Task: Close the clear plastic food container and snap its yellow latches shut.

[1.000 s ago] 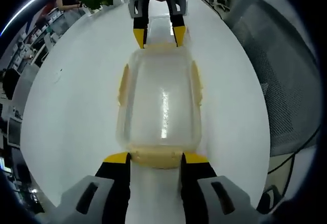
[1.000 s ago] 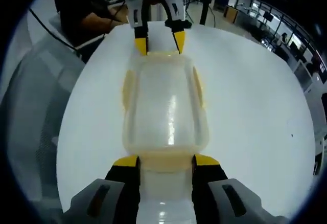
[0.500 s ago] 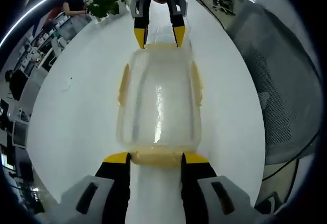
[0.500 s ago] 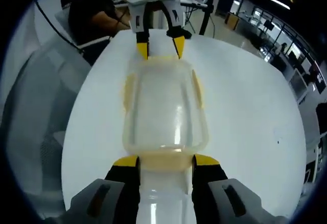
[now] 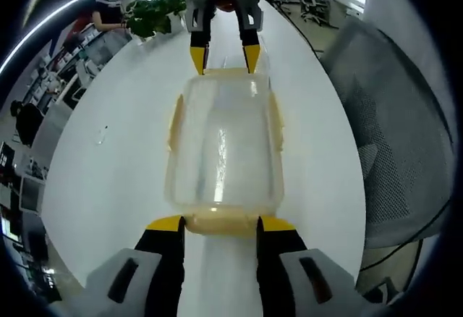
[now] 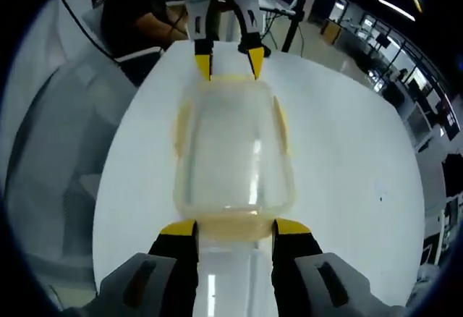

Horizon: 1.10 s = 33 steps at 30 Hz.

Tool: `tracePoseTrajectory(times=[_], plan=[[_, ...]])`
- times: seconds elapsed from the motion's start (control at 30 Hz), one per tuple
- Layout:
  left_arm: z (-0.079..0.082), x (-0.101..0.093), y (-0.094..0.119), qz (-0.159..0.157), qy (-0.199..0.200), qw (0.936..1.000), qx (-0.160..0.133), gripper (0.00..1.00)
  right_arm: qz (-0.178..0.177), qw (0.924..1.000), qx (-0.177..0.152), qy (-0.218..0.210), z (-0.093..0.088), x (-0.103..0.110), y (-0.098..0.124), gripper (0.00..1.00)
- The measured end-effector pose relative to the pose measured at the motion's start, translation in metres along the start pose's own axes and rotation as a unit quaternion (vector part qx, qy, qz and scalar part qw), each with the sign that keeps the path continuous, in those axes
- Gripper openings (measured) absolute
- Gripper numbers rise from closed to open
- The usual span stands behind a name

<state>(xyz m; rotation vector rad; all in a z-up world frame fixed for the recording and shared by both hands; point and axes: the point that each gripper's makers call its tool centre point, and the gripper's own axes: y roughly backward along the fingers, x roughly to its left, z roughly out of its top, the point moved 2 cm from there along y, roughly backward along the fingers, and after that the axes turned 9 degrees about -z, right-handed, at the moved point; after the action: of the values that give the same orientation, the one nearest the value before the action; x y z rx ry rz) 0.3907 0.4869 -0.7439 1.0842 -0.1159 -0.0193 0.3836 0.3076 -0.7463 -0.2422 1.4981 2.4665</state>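
Note:
The clear plastic food container (image 5: 223,143) stretches lengthwise between my two grippers over the white table (image 5: 101,179), lid on. Yellow side latches (image 5: 174,121) lie folded along its long sides. My left gripper (image 5: 221,224) is shut on the near yellow end latch (image 5: 221,221), a jaw at each side of it. At the far end my right gripper (image 5: 224,60) clamps the opposite end. In the right gripper view the same container (image 6: 233,150) runs from my right gripper (image 6: 234,228), shut on its yellow end latch (image 6: 233,224), up to the left gripper (image 6: 230,62).
A grey mesh chair (image 5: 394,114) stands beside the table's edge, seen again as the chair (image 6: 51,158). A green plant (image 5: 152,9) sits at the table's far end. A person in dark clothes (image 6: 137,20) is behind the left gripper. Office desks lie beyond.
Both views have shifted: the table looks smaller and farther below, with more of the room around it. The container keeps the same place between both grippers, jaws unchanged.

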Motion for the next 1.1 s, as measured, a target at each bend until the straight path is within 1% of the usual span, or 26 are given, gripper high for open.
tracePoseTrajectory(times=[0.23,0.6,0.8,1.1], plan=[[0.014,-0.003,0.002,-0.001,0.003,0.9999,-0.011,0.37,0.003,1.0000,0.001,0.001,-0.006,-0.003,0.014,0.38],[0.038,-0.006,0.002,-0.009,-0.001,0.9997,-0.024,0.37,0.007,1.0000,0.007,-0.001,-0.022,0.001,0.031,0.38],[0.053,-0.008,0.001,-0.019,0.000,0.9992,-0.036,0.37,0.010,0.9999,0.007,-0.009,-0.034,0.002,0.041,0.38],[0.071,-0.008,-0.006,-0.028,-0.010,0.9989,-0.036,0.37,0.010,0.9997,0.016,-0.016,-0.052,0.006,0.048,0.38]])
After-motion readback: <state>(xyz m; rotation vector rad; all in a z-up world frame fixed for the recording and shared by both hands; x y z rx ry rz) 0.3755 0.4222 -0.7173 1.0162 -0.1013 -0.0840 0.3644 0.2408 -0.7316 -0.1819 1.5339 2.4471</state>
